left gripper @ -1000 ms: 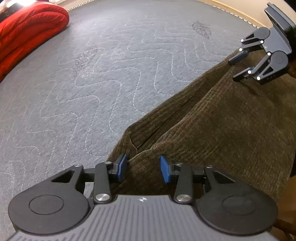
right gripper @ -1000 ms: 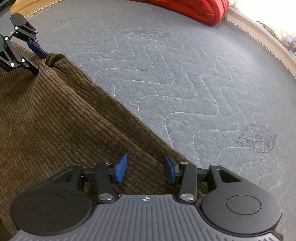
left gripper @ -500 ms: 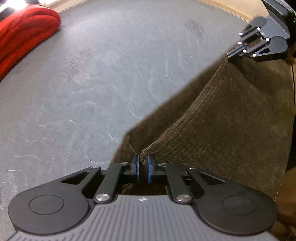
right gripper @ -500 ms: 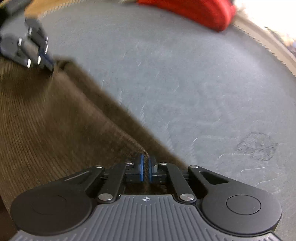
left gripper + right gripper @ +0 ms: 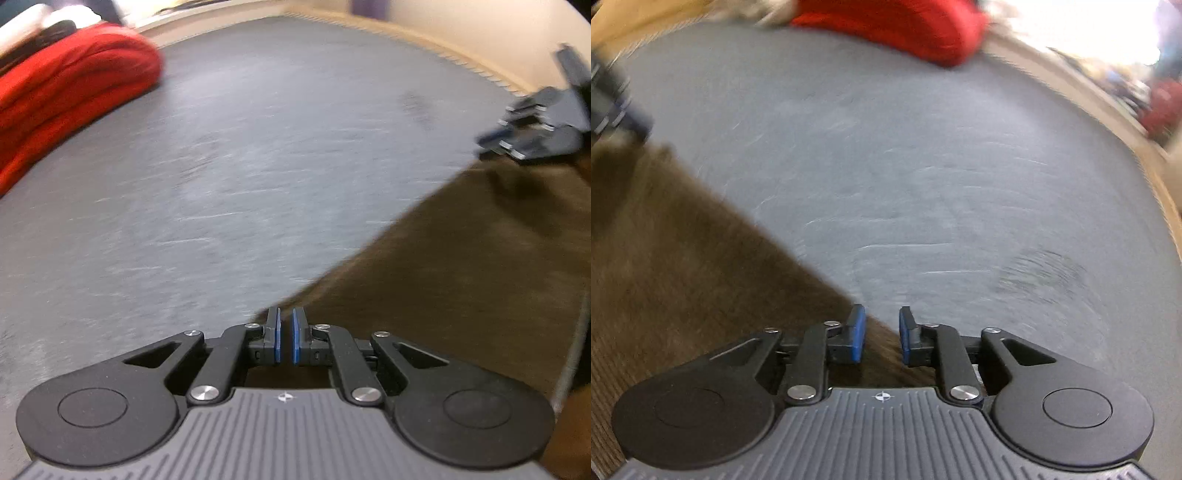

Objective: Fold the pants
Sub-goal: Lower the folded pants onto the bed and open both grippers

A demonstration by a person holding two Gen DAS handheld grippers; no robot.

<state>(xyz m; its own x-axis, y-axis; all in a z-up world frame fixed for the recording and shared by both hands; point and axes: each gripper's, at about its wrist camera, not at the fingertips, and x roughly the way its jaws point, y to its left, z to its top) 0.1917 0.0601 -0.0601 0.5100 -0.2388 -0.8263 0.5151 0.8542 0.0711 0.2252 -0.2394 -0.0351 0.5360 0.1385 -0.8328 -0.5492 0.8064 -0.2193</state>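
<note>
Brown corduroy pants (image 5: pixel 461 277) lie on a grey quilted mattress (image 5: pixel 258 147), their long edge stretched straight between my two grippers. My left gripper (image 5: pixel 285 334) is shut on that edge, with only a thin slit between its blue pads. In the right wrist view the pants (image 5: pixel 683 258) fill the lower left. My right gripper (image 5: pixel 881 332) has its jaws opening, and brown fabric still fills the gap between its pads. Each gripper shows blurred in the other's view: the right gripper (image 5: pixel 491 142) at the far right, the left gripper (image 5: pixel 624 122) at the far left.
A folded red blanket (image 5: pixel 66 85) lies at the far end of the mattress, also seen as the red blanket (image 5: pixel 905 26) in the right wrist view. The mattress's tan piped border (image 5: pixel 461 55) curves along the far side. Blurred clutter (image 5: pixel 1160 107) sits beyond the right border.
Both grippers went from open over the pants' edge to pinching it, then rose with it. The right gripper's pads have since parted somewhat. Both views are now motion-blurred.
</note>
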